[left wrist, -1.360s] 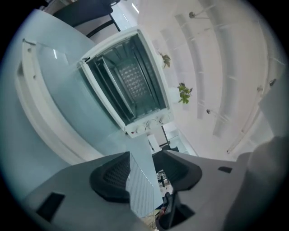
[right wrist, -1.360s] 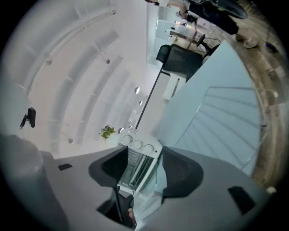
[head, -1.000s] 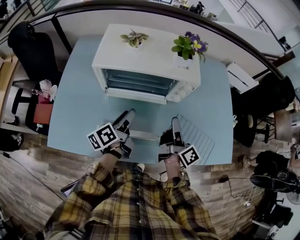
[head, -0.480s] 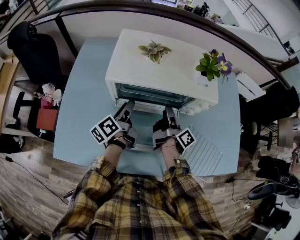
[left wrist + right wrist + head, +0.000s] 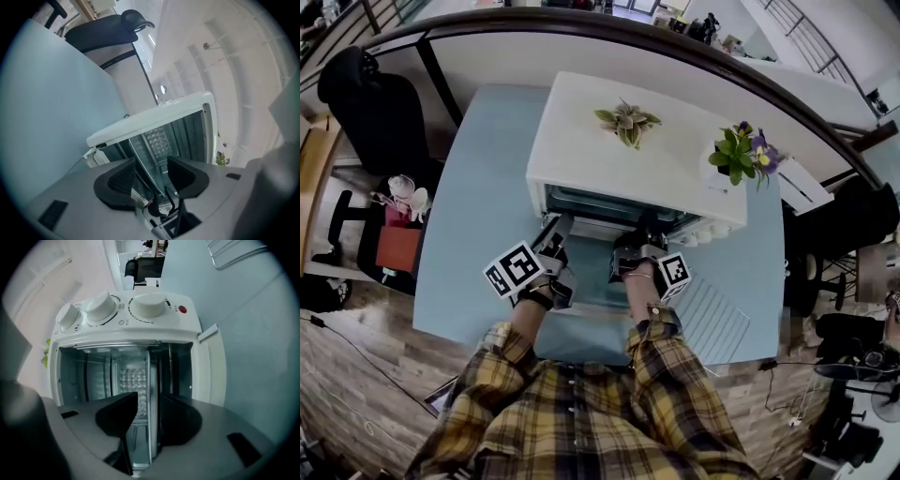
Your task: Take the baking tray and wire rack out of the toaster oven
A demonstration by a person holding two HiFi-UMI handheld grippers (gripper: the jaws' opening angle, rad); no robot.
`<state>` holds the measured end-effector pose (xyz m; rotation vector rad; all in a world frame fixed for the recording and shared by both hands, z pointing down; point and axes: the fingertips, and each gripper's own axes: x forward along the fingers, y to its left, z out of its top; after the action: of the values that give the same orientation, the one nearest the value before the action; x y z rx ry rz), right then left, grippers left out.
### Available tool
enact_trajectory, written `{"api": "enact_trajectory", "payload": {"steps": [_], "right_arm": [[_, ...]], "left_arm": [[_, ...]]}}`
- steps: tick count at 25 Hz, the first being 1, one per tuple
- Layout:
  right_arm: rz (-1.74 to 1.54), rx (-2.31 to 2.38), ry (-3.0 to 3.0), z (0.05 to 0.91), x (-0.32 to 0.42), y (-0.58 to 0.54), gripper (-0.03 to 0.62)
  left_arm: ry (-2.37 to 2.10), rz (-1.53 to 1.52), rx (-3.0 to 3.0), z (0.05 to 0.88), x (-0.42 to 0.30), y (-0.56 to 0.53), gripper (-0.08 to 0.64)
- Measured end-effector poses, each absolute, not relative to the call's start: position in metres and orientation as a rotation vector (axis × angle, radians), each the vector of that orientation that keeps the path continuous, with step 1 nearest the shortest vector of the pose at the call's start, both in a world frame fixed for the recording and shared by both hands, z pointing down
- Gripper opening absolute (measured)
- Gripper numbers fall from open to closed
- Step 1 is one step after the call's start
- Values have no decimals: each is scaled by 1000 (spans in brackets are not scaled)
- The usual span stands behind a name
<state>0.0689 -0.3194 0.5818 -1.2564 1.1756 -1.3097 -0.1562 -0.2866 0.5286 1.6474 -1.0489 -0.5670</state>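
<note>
The white toaster oven (image 5: 628, 159) stands open on the blue table (image 5: 478, 216). Inside lies the metal baking tray (image 5: 133, 380), and its front rim (image 5: 151, 394) runs between the jaws of both grippers. My left gripper (image 5: 555, 230) is at the left of the opening, open, with the tray (image 5: 157, 140) rim between its pads (image 5: 117, 180) and a gap on both sides. My right gripper (image 5: 642, 239) is at the right of the opening; its jaws have just been closing around the rim, with a thin gap still showing. The wire rack (image 5: 712, 314) lies on the table, right of my right arm.
A small succulent (image 5: 626, 120) and a pot of purple flowers (image 5: 741, 150) stand on the oven's top. The oven's knobs (image 5: 108, 305) are on its right side. A black chair (image 5: 375, 103) stands beyond the table's left edge. The wire rack (image 5: 229, 254) lies near the table's right edge.
Both grippers have moved forward from the table's front area to the oven's opening. The right gripper has left the wire rack behind on the table and narrowed its jaws.
</note>
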Motion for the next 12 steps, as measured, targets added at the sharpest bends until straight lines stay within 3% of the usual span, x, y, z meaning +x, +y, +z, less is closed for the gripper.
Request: {"api": "enact_trajectory", "payload": {"steps": [2,5,12], "right_arm": [[-1282,-1254,1161,583,73,-324,136],[-1266,-1257,1135,585,77,-327,44],[-1289,-1322,1159,581,73,-316,28]], "left_arm": [[-1049,-571,1647,528,-160,-286,199],[-1050,-578,1635,529,-166,-286,199],[-1018,-569,1601,539,-162,-287,193]]}}
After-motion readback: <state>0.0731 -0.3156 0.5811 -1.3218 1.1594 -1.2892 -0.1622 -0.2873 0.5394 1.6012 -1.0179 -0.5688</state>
